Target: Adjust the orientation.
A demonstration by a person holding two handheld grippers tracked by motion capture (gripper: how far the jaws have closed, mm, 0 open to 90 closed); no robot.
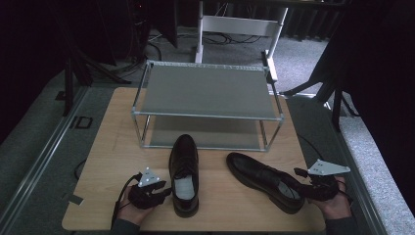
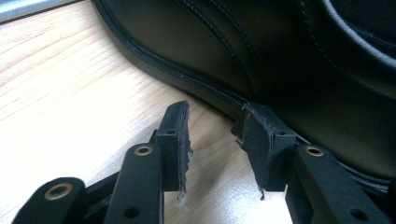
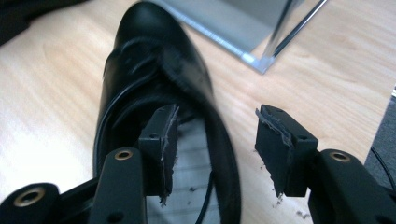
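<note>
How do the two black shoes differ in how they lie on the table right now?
The left shoe points straight at the shoe rack; the right shoe lies angled, toe toward the left shoe. The left gripper is beside the left shoe's sole; the right gripper straddles the right shoe's heel wall. Both are upright black lace-ups.

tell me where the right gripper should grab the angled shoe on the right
Probably the heel-side collar of the right shoe: the right gripper is open, with one jaw over the insole and one outside the wall. The opening faces up, so come from above at the heel and close across that thin wall.
</note>
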